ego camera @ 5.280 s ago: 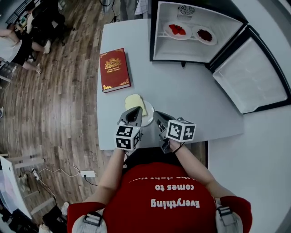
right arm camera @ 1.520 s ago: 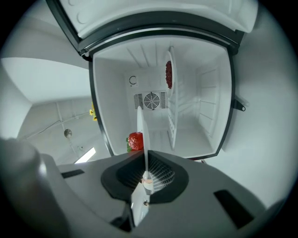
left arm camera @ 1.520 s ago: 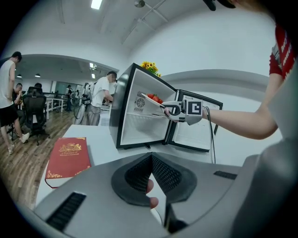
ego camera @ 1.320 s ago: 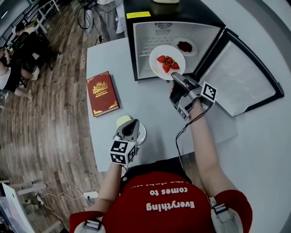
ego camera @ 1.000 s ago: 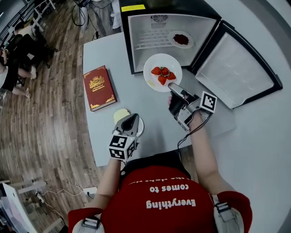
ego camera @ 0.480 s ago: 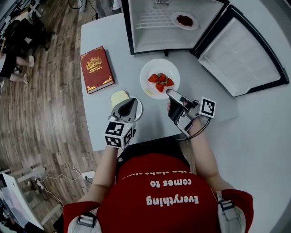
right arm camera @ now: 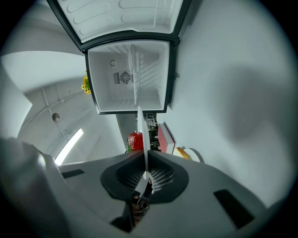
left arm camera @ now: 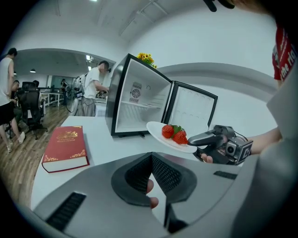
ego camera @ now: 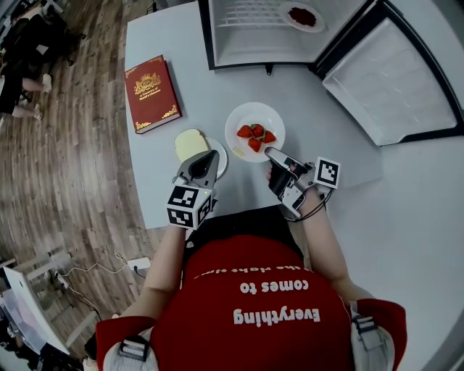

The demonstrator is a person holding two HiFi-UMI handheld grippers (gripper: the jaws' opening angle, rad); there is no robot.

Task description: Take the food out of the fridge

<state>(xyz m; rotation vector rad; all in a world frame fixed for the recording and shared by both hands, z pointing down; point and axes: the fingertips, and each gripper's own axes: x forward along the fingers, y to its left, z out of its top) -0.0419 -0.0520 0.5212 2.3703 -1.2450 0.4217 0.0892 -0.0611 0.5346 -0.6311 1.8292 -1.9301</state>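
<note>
A white plate (ego camera: 239,119) with strawberries (ego camera: 255,136) hangs tilted just above the white table (ego camera: 181,51), with my right gripper (ego camera: 270,152) shut on its near rim. The right gripper view shows that plate (right arm camera: 139,135) edge-on between the pads, one strawberry (right arm camera: 135,141) beside it. My left gripper (ego camera: 210,154) is shut and holds nothing; it hovers by a small plate (ego camera: 221,156) with a slice of bread (ego camera: 190,143). The left gripper view shows the strawberries (left arm camera: 174,133) and my right gripper (left arm camera: 200,138). A second plate of dark red food (ego camera: 301,16) sits in the open mini fridge (ego camera: 250,32).
A red book (ego camera: 151,93) lies on the table's left side. The fridge door (ego camera: 391,80) stands swung open at the right. Beyond the table, people stand and sit (left arm camera: 95,88) on a wooden floor (ego camera: 65,167).
My right gripper brought the strawberry plate from the fridge mouth down and back toward me, low over the table. The left gripper sank a little beside the bread plate.
</note>
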